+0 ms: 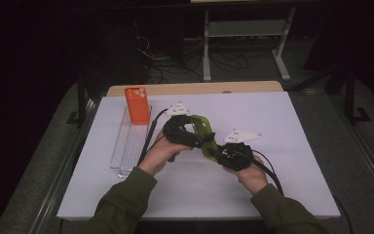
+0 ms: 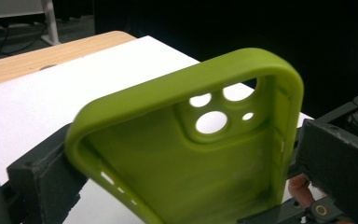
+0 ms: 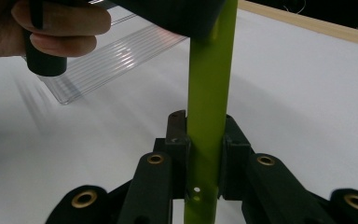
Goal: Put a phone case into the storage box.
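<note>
While both hands hover above the white table (image 1: 282, 146), a green phone case (image 1: 205, 132) hangs betw. two tongs: left tongs (image 2: 186, 186) span its width, jaws pressing both long sides; right tongs (image 3: 204, 140) pinch its edge, nearly closed; orange phone case (image 1: 137, 105) stands on clear tray (image 1: 126, 146) nearby.

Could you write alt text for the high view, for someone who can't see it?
Two hands hold a green phone case between the left gripper and right gripper above a white table. An orange phone case stands in a clear tray at left.
</note>
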A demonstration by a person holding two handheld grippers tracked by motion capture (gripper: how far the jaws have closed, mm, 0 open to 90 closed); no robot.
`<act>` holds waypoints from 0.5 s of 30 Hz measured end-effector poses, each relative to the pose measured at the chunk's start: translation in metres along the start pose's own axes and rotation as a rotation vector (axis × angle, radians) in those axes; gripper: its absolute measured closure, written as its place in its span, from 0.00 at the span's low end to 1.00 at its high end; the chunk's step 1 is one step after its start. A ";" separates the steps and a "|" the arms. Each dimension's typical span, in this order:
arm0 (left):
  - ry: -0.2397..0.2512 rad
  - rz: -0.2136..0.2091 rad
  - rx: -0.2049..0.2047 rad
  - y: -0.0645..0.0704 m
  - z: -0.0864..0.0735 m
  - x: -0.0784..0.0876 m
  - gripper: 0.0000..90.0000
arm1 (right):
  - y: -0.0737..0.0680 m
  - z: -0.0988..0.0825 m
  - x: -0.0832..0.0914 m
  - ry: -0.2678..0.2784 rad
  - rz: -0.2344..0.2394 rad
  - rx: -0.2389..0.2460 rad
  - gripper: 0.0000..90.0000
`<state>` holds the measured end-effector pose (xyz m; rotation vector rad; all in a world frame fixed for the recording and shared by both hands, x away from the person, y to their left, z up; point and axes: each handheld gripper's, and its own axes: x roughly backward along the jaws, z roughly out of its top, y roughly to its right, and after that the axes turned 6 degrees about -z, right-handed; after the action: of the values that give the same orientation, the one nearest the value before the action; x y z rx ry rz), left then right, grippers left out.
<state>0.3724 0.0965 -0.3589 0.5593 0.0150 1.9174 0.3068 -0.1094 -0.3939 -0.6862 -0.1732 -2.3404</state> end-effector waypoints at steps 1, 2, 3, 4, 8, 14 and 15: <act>0.002 -0.001 0.004 0.000 0.000 0.000 0.00 | 0.000 0.000 0.000 -0.001 0.001 0.000 0.85; 0.002 -0.001 0.005 0.000 0.000 0.000 0.00 | -0.001 0.000 0.000 -0.003 0.000 -0.001 0.85; 0.003 -0.002 0.008 0.000 0.000 0.000 0.00 | -0.001 0.000 -0.001 -0.004 0.003 -0.002 0.85; 0.005 -0.003 0.010 0.000 0.000 0.000 0.00 | -0.001 0.000 -0.001 -0.005 0.003 -0.002 0.85; 0.017 0.000 0.019 0.001 0.000 -0.001 0.00 | -0.002 -0.001 -0.002 -0.010 -0.002 0.008 0.85; 0.013 -0.004 0.032 0.001 -0.001 -0.001 0.00 | -0.004 -0.003 -0.005 -0.027 -0.004 0.011 0.85; 0.013 -0.005 0.040 0.000 -0.001 -0.002 0.00 | -0.004 -0.003 -0.005 -0.030 -0.005 0.011 0.85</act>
<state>0.3722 0.0951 -0.3601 0.5727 0.0633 1.9197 0.3061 -0.1037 -0.3988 -0.7169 -0.2021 -2.3334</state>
